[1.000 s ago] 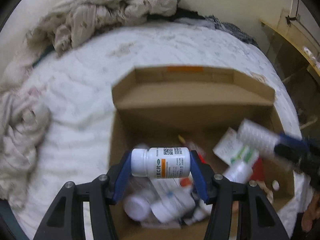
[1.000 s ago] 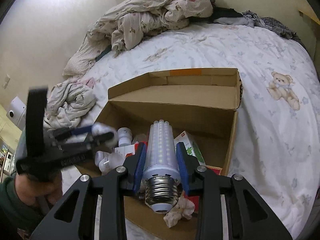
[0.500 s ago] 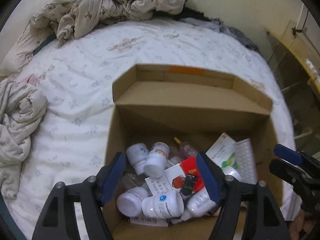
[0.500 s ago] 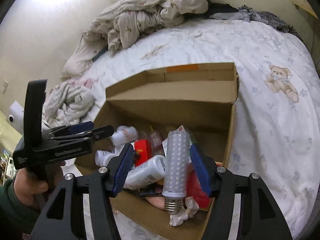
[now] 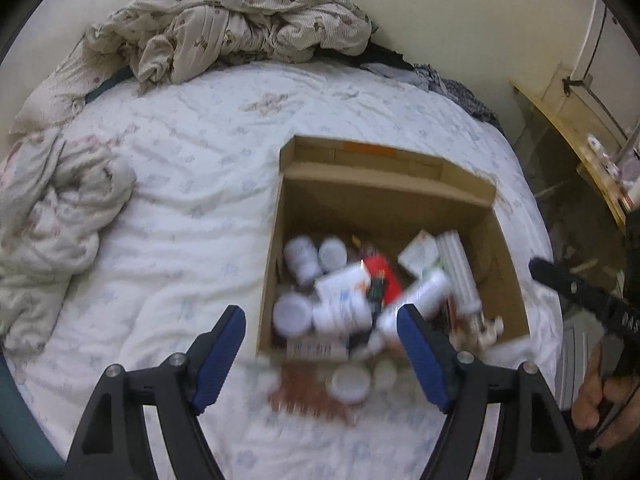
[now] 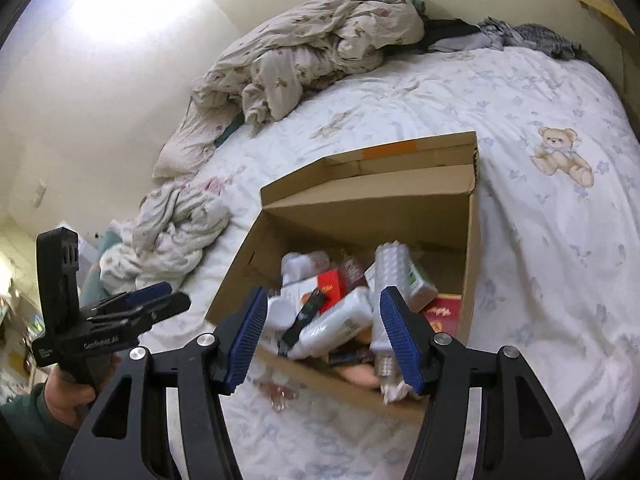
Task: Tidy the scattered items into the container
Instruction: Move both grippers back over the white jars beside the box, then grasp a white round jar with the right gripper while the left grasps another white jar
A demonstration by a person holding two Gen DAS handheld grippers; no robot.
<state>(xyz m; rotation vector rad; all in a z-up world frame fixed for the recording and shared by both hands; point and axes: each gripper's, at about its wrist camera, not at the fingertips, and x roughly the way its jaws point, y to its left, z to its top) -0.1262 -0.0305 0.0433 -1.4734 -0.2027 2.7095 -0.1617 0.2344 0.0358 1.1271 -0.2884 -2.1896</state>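
An open cardboard box sits on the bed, holding several white pill bottles, a red packet and a white LED bulb. My left gripper is open and empty, back from the box's near left corner. A white jar and a brownish blister pack, both blurred, lie on the sheet just before the box, between the left fingers. My right gripper is open and empty above the box's near edge. A crumpled tissue hangs at that edge.
The bed sheet is white with a bear print. A rumpled quilt lies at the far side and bunched cloth at the left. A wooden shelf stands right of the bed. Hands hold both gripper handles.
The left gripper let go of the white bottle and the right let go of the LED bulb; both now lie in the box. Both grippers opened wide and drew back from it.
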